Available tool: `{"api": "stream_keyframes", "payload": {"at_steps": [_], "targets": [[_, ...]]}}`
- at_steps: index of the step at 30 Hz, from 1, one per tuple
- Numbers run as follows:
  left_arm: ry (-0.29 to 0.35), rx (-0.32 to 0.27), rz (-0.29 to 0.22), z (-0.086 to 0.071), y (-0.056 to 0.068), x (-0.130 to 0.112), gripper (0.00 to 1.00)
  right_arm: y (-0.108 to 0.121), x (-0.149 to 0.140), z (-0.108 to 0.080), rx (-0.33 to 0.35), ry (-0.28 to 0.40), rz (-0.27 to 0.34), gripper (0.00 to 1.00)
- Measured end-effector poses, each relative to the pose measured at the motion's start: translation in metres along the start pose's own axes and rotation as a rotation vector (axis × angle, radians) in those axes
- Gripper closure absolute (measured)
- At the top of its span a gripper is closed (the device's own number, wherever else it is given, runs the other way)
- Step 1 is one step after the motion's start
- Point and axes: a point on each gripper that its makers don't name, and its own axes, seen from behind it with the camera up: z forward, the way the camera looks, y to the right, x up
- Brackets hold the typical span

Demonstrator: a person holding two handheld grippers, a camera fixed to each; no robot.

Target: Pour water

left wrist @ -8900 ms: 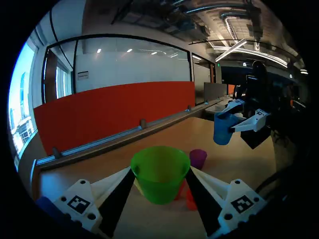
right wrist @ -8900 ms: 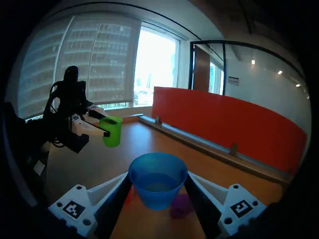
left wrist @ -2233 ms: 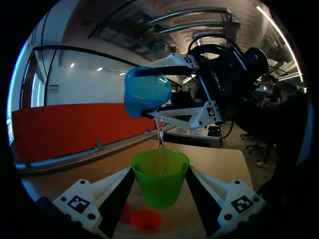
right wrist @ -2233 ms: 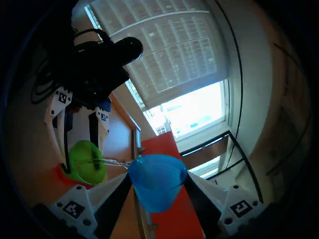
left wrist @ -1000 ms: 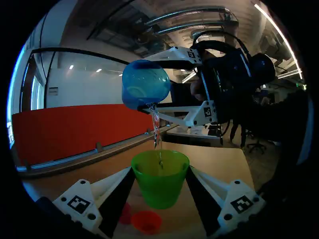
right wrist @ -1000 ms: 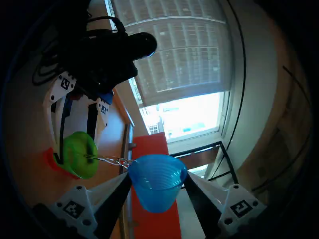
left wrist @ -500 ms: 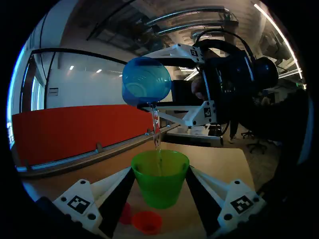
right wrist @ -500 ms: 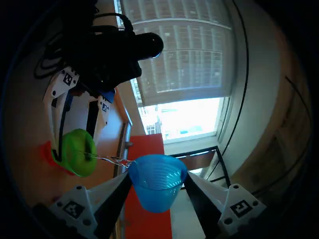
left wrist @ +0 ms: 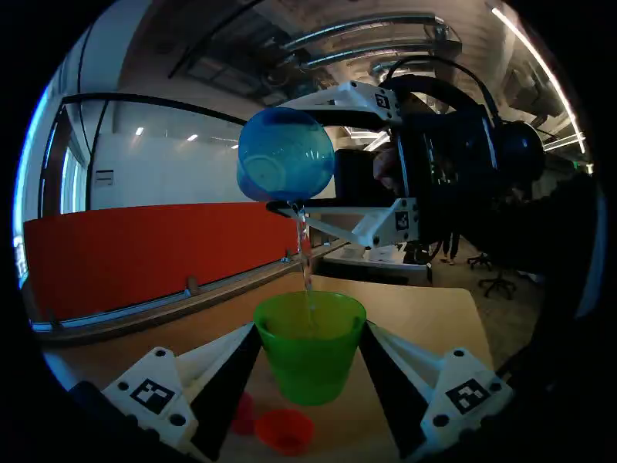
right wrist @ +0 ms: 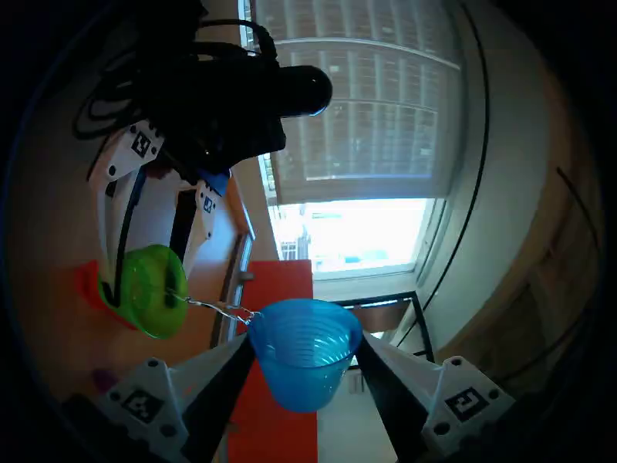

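My left gripper (left wrist: 310, 356) is shut on an upright green cup (left wrist: 310, 349) held above the wooden table (left wrist: 432, 309). Over it my right gripper (left wrist: 305, 154) holds a blue cup (left wrist: 284, 155) tipped far over, mouth toward the green cup. A thin stream of water (left wrist: 303, 251) falls from its rim into the green cup. In the right gripper view that gripper (right wrist: 305, 360) is shut on the blue cup (right wrist: 305, 359), the water (right wrist: 216, 306) runs across to the green cup (right wrist: 146, 289), and the left gripper (right wrist: 146, 285) grips that cup.
A small orange cup (left wrist: 284, 429) and a red one (left wrist: 244, 413) sit on the table below the green cup. An orange partition (left wrist: 154, 247) with a rail runs along the table's far side. Bright windows with blinds (right wrist: 362, 123) lie beyond. Office chairs (left wrist: 493, 282) stand at the right.
The blue cup has tipped a little further, showing more of its base to the left gripper's camera. The water stream has thinned. The green cup stays in place.
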Motion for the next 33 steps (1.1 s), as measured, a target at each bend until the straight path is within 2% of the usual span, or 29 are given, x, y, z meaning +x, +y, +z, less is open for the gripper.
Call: {"api": "stream_keyframes", "payload": {"at_steps": [6, 21, 33], "targets": [[0.0, 0.001, -0.001, -0.0003, -0.0001, -0.0004, 0.14, -0.0013, 0.0016, 0.0009, -0.005, -0.002, -0.048, 0.09], [0.0, 0.001, -0.002, 0.0001, -0.0013, -0.0002, 0.14, 0.0022, 0.0051, 0.0011, -0.021, -0.002, -0.118, 0.09], [0.001, 0.002, -0.001, 0.0012, -0.0019, 0.0013, 0.14, 0.0006, 0.0063, -0.0006, -0.02, 0.0, -0.106, 0.09]]}}
